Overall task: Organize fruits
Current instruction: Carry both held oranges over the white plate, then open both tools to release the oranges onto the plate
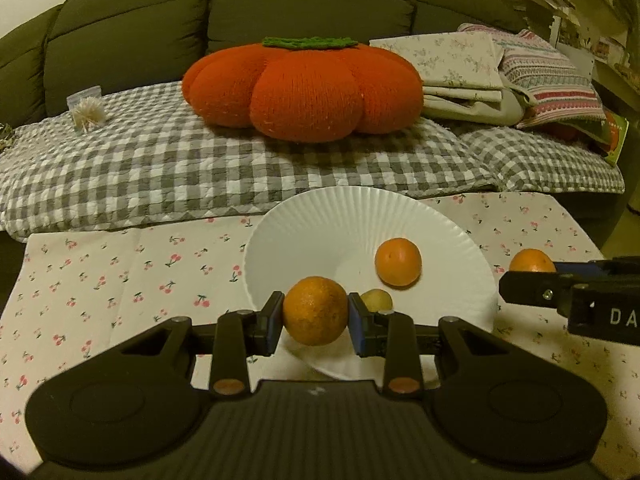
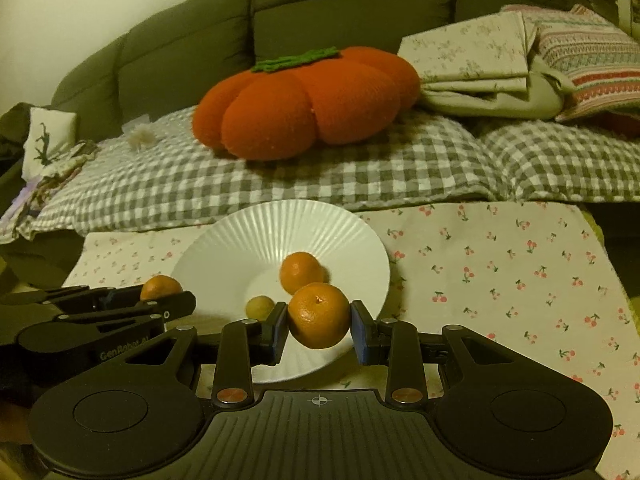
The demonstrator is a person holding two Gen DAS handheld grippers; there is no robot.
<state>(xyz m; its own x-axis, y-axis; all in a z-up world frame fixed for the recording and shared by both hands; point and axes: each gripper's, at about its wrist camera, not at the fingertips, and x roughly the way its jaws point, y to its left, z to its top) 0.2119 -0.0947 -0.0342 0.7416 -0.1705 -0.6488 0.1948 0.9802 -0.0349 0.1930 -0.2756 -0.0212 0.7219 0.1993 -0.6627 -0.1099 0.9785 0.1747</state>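
Note:
My left gripper is shut on an orange, held up at the near rim of a white ribbed plate. In the plate lie another orange and a small yellowish fruit. My right gripper is shut on a second orange, also raised at the near rim of the plate, where the resting orange and yellowish fruit show again. Each wrist view shows the other gripper beside the plate with its orange: the right gripper, the left gripper.
The plate stands on a cherry-print cloth covering the table. Behind it a grey checked quilt lies on a dark sofa, with a big orange pumpkin-shaped cushion and folded linens. Bare cloth stretches right of the plate.

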